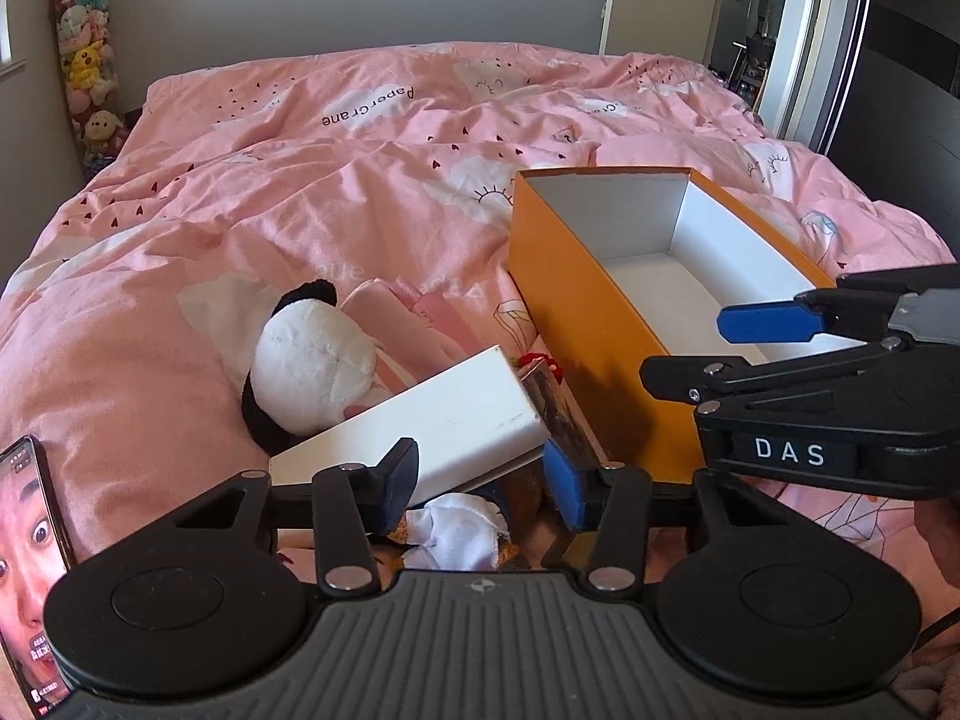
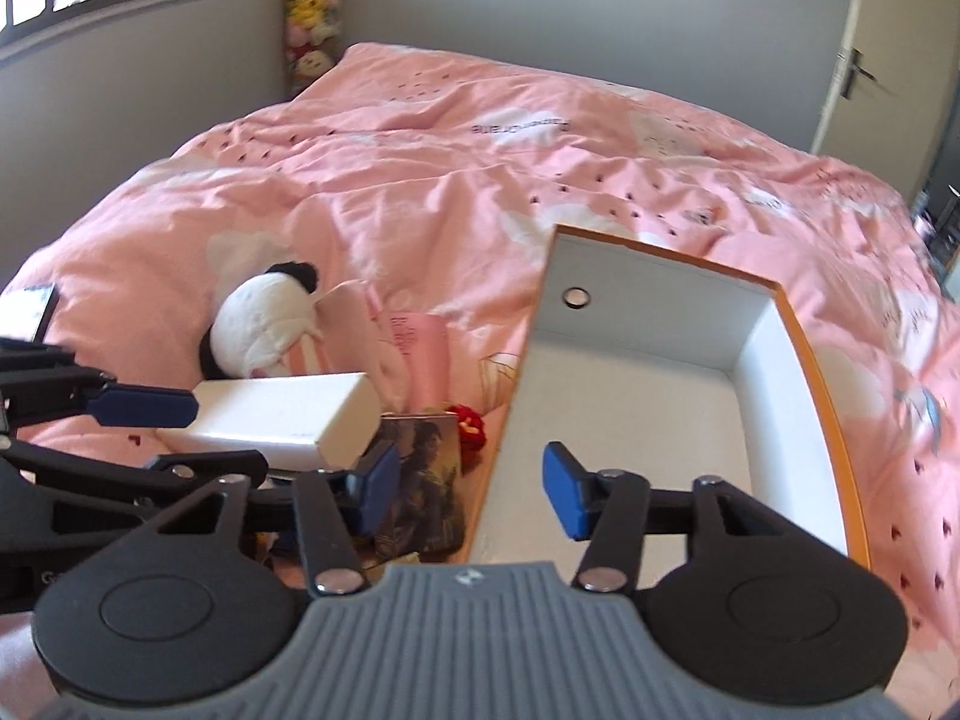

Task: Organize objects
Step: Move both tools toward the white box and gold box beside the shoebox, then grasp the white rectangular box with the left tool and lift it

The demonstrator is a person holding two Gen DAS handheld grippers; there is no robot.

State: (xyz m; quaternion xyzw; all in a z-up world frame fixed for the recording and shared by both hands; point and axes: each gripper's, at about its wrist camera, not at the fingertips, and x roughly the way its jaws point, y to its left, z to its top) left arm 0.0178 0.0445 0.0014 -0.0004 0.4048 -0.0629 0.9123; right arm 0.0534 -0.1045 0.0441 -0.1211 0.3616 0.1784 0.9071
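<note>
Pink duvet (image 1: 336,192), cloud-printed, covers the bed and carries every item. Orange box (image 1: 576,294), white-lined, lidless and empty, lies towards the bed's near right corner. White oblong box (image 1: 432,420), tilted, sits just left of the orange box near the bed's near edge; left gripper (image 1: 480,477) has its blue pads on either side of the box's near end, pinching it. Dark picture-covered booklet (image 2: 429,474) stands wedged between white box and orange box wall, a small red item (image 2: 471,420) behind it. Plush toy (image 1: 315,366), white with black ears, lies left of the white box, touching folded pink cloths (image 1: 414,324). White crumpled cloth (image 1: 459,534) lies beneath the left gripper. Right gripper (image 2: 471,483) hangs over the orange box's near left wall, jaws parted, nothing between them. Phone (image 1: 33,564), screen lit, at near left edge.
</note>
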